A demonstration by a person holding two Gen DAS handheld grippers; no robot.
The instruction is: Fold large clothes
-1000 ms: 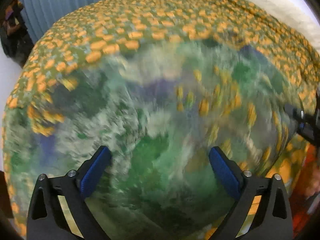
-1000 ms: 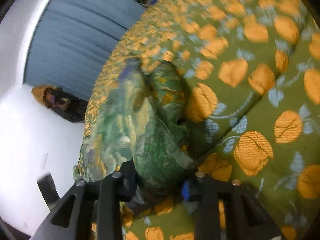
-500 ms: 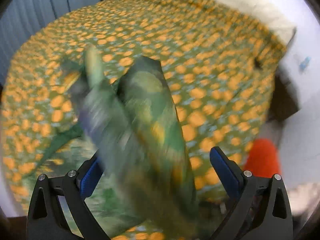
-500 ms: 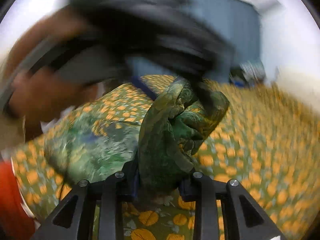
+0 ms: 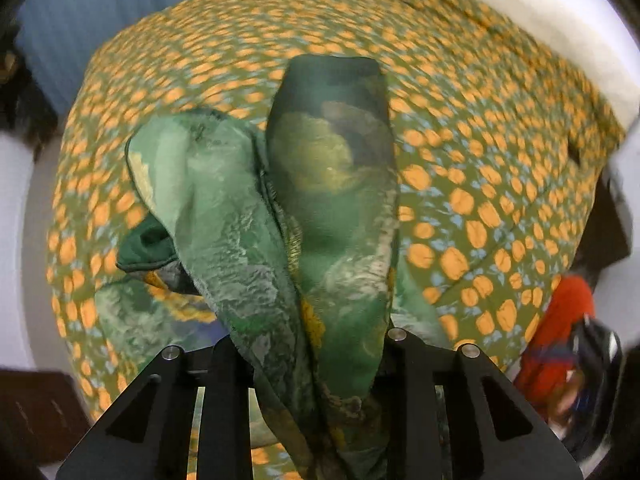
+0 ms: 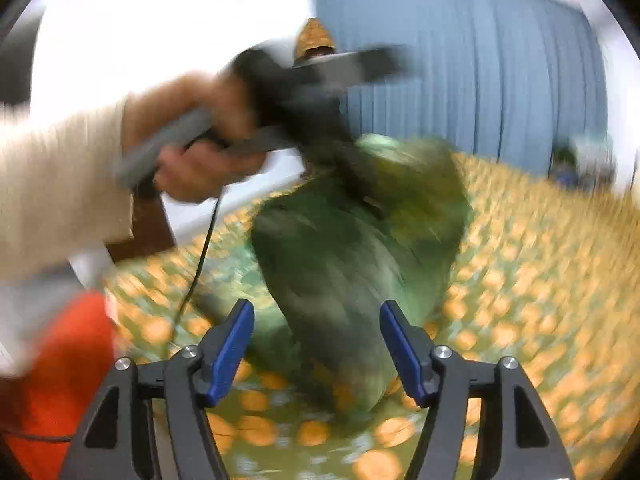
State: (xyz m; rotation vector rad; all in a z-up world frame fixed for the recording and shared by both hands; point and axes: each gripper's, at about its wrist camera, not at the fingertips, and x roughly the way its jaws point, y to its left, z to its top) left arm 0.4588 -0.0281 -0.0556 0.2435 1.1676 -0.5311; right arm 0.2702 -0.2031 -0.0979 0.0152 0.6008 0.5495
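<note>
A large green patterned garment (image 5: pixel 320 200) hangs bunched over the bed. My left gripper (image 5: pixel 308 352) is shut on the garment, which rises out of its jaws in two long folds. In the right wrist view, which is blurred, the garment (image 6: pixel 344 248) hangs from the left gripper (image 6: pixel 320 92), held in a hand with a cream sleeve. My right gripper (image 6: pixel 316 352) is open with its blue pads (image 6: pixel 232 348) apart, and the cloth is beyond them, not held.
The bed is covered by a green spread with orange flowers (image 5: pixel 480 152). Blue curtains (image 6: pixel 480 64) hang behind it. The person's red clothing (image 5: pixel 560 320) is at the bed's near edge. A black cable (image 6: pixel 200 256) hangs from the left hand.
My left gripper has closed on the garment and lifted it. My right gripper has let the cloth go and opened, swinging round to face the left hand.
</note>
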